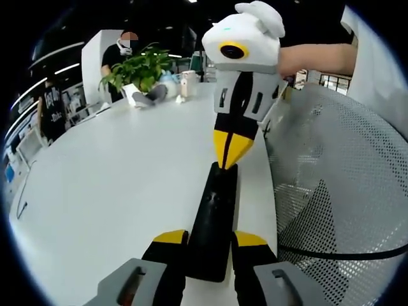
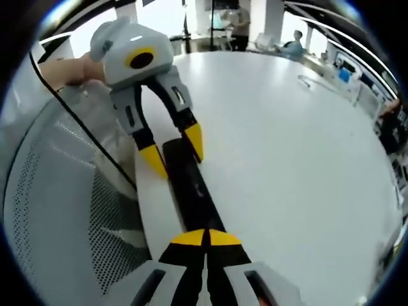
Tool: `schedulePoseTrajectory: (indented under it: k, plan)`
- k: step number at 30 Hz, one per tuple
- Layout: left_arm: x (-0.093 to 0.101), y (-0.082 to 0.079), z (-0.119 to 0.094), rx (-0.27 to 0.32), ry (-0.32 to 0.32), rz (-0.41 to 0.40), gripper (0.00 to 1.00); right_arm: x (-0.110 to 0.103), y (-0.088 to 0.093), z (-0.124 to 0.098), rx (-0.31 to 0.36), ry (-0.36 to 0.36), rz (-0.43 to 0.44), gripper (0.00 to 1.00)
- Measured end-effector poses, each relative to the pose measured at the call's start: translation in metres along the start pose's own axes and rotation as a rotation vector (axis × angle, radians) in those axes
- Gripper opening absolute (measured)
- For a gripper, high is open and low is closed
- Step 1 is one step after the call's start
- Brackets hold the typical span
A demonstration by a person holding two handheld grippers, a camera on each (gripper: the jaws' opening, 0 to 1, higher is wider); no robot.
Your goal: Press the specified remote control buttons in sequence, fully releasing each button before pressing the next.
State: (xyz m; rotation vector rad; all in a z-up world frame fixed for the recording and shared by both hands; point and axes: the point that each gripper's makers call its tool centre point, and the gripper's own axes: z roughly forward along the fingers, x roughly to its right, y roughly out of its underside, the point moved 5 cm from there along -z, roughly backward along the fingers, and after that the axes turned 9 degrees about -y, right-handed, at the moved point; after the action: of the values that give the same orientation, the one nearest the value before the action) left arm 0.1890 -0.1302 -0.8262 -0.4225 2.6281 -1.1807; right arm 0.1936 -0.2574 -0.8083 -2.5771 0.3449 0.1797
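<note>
My left tool (image 1: 210,245) points toward 12 o'clock in the left gripper view, its yellow-tipped jaws pinching the near end of the black remote control (image 1: 213,220) from both sides. My right tool (image 1: 231,153) comes down from 12 o'clock, jaws pressed together, tips touching the remote's far end; my hand (image 1: 315,58) grips it at 2 o'clock. In the right gripper view the right tool (image 2: 205,241) rests tips-together on the remote control (image 2: 191,185), the left tool (image 2: 178,150) straddling its far end. The remote lies along the white bench (image 1: 115,185) edge, beside a mesh chair (image 1: 344,178). A potted plant (image 1: 137,69) stands at 11 o'clock. No readable writing.
</note>
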Motion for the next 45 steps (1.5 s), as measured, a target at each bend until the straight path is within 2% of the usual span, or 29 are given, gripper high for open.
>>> schedulePoseTrajectory:
  k: [5,8,15,27,42,45]
  plan:
    - [0.0001,0.0001,-0.0001,0.001,0.000,-0.001,0.27,-0.0001,0.0000,0.0009,-0.015,-0.005,0.009,0.00]
    - [0.0001,0.0002,-0.0001,0.001,-0.001,-0.002,0.27,0.0006,0.0002,0.0006,-0.005,-0.006,0.043,0.00]
    - [0.0000,0.0004,-0.0001,0.003,-0.001,-0.003,0.27,-0.0020,0.0008,0.0009,0.002,0.017,0.033,0.00]
    - [-0.0002,0.0006,0.0000,0.003,0.000,-0.002,0.27,-0.0028,0.0028,0.0002,0.058,0.046,0.068,0.00]
    - [0.0000,0.0004,-0.0004,0.001,0.002,0.002,0.27,-0.0038,0.0014,0.0006,0.049,0.055,0.070,0.00]
    - [0.0000,0.0003,-0.0004,0.000,0.002,0.002,0.27,-0.0060,0.0013,0.0008,0.038,0.066,0.035,0.00]
